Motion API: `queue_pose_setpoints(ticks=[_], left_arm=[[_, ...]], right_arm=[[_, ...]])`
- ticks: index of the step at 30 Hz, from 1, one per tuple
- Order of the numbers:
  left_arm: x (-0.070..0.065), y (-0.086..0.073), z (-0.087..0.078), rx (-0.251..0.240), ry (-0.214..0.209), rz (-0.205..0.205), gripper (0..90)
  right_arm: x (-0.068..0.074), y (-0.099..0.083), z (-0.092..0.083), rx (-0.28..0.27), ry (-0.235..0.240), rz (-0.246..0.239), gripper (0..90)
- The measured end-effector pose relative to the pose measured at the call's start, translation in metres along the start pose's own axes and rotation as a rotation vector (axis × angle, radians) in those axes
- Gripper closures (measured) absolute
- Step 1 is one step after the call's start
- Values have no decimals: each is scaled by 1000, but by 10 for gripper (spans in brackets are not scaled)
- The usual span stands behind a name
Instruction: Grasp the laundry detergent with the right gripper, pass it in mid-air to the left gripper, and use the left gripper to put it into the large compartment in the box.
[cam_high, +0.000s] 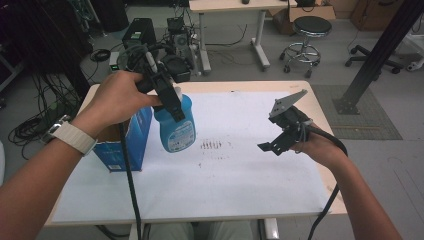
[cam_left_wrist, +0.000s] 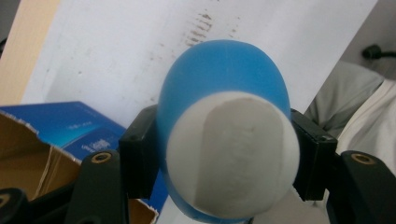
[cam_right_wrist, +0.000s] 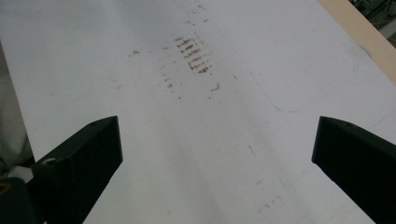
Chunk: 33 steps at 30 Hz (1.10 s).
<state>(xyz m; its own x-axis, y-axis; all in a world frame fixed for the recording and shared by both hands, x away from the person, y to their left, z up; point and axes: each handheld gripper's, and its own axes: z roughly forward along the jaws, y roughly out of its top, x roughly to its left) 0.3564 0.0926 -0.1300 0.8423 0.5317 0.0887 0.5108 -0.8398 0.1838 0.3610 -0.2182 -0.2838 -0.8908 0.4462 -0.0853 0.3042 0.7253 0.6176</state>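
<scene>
1. Hanging above the white sheet (cam_high: 240, 170) just beside the open blue box (cam_high: 127, 145): a blue bottle (cam_high: 175, 127) with a white cap, lifted clear of the table, label facing the person
2. Clamped at the neck between the two black jaws of the left gripper (cam_high: 170, 100), cap end toward that gripper's camera (cam_left_wrist: 233, 154); grip near the top probably chosen so the body hangs straight down
3. Hovering well apart over the right half of the sheet: right gripper (cam_high: 272, 146), jaws spread wide with nothing between them (cam_right_wrist: 210, 154), seemingly kept ready
4. Lying between bottle and right gripper: a patch of brown marks (cam_high: 212, 145) on the sheet
5. Standing at the table's left edge: the box, flaps open, likely the bottle's source or destination; cannot tell which
</scene>
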Motion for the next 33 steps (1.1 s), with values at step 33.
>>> queue_pose_setpoints(ticks=[33], left_arm=[[51,-48,-79,-38,109,-493,382]], right_arm=[[-17,-3,-27,266,-35,-84,29]])
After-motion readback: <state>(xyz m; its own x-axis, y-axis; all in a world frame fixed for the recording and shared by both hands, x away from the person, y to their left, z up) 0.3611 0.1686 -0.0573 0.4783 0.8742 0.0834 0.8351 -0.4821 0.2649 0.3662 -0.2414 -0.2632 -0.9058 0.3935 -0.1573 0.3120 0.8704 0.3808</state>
